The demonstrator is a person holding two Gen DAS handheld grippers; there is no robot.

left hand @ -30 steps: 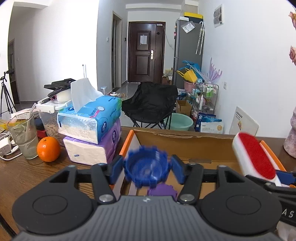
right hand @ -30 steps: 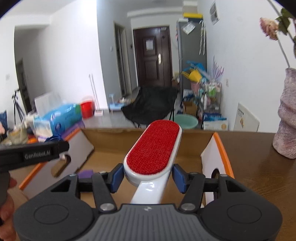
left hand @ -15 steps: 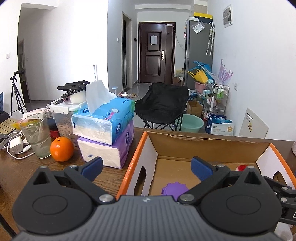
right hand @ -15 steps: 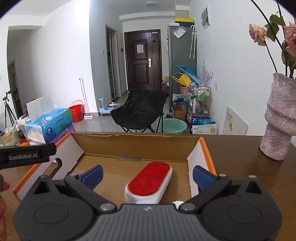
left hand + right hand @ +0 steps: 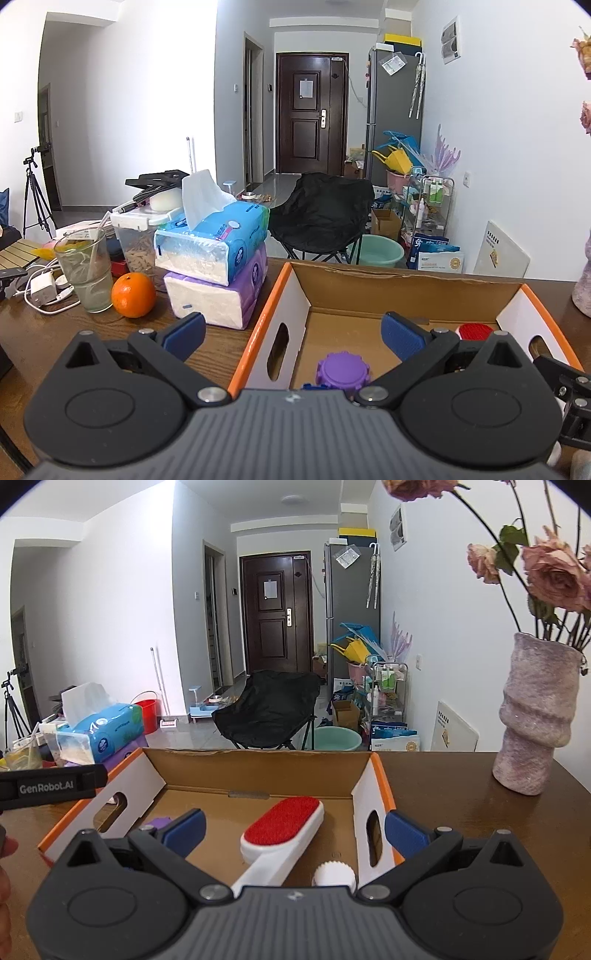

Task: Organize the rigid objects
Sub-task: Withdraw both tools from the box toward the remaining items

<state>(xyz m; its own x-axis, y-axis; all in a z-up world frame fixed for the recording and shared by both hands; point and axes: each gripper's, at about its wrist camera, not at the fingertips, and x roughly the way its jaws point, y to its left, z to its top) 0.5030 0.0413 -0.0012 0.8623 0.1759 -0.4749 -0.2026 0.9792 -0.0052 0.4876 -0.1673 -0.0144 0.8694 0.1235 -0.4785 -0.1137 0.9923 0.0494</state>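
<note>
Both jaws gape empty; only the right view shows the lint brush (image 5: 282,821) whole in the box (image 5: 380,775).

"GenRobot.AI" on left claw (image 5: 44,786)

Each fisheye camera sits on its own gripper, close above the wooden table (image 5: 44,332), looking forward and slightly down along the blue fingers (image 5: 184,334) into the cardboard box (image 5: 406,291). Both views share the box, the red lint brush (image 5: 284,825), the tissue packs (image 5: 218,240), the black chair (image 5: 269,709) and the dark door (image 5: 308,114)
</note>
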